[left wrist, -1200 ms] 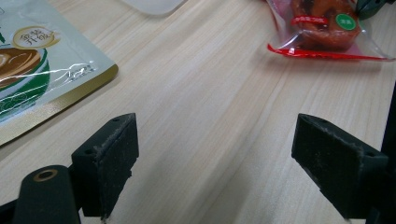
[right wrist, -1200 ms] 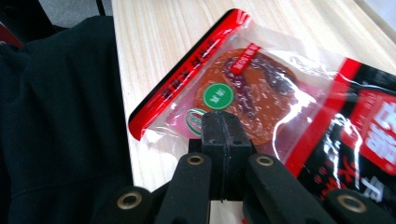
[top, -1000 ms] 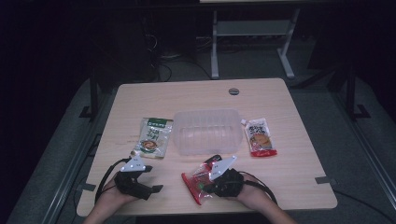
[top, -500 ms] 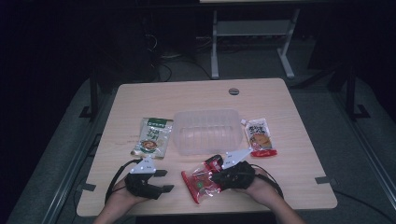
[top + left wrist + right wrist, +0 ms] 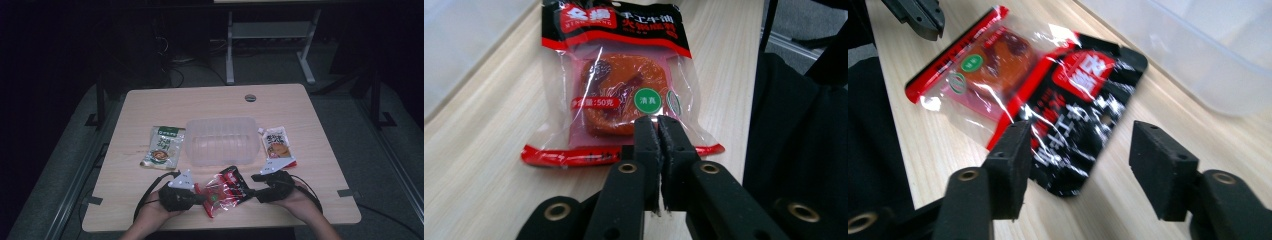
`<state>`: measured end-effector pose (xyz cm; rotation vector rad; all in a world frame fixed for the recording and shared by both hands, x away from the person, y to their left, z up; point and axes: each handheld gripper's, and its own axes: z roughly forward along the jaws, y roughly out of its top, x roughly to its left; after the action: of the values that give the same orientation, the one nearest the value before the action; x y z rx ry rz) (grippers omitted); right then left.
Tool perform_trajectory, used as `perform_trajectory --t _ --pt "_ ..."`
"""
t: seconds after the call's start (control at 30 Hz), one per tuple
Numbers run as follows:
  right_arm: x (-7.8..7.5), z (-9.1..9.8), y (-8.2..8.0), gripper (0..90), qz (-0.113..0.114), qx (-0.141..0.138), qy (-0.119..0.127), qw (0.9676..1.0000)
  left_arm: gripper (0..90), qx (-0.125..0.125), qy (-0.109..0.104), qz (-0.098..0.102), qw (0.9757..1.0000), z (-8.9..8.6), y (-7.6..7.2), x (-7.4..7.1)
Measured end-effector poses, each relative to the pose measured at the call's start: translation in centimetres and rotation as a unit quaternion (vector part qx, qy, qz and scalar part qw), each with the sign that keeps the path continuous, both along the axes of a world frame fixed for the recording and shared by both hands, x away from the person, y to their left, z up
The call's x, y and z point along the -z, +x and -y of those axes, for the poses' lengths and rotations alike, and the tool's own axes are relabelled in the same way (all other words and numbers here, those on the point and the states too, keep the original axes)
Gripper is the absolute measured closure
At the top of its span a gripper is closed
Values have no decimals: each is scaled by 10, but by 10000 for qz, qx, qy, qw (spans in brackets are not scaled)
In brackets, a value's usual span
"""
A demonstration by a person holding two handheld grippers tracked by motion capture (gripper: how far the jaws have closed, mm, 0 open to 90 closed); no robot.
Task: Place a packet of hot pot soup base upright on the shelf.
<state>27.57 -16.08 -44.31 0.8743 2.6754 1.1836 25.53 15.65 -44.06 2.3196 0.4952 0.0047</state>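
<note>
A red and black snack packet (image 5: 223,190) lies flat on the wooden table (image 5: 200,102) near its front edge, between my two grippers. My left gripper (image 5: 202,198) sits at the packet's left end. Its jaws (image 5: 658,125) have just been closing and now stand pressed together over the packet's (image 5: 624,85) near red edge, with no film seen between them. My right gripper (image 5: 256,186) is at the packet's right end. Its jaws (image 5: 1082,134) have just been opening and stand apart, with the packet's black end (image 5: 1083,105) lying free on the table just beyond them.
A clear plastic tub (image 5: 222,140) stands behind the packet, mid-table. A green packet (image 5: 162,146) lies left of it and a white and orange packet (image 5: 277,142) lies right of it. A round cable hole (image 5: 250,97) sits near the far edge. The floor around is dark.
My right gripper has let go of the packet and drawn off to the right. My left gripper has moved right up to the packet's left end and closed.
</note>
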Motion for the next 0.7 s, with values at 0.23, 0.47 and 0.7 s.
perform_trajectory --t 0.23,0.47,0.7 --pt "0 2 4 329 23 120 52 9999 874 -103 112 -48 9999 -1 3 5" --pt "1 0 4 317 -6 101 39 9999 874 -227 175 -34 9996 -6 6 9" --pt "0 3 6 309 -11 138 77 9999 874 -146 498 -47 9986 -4 6 16"
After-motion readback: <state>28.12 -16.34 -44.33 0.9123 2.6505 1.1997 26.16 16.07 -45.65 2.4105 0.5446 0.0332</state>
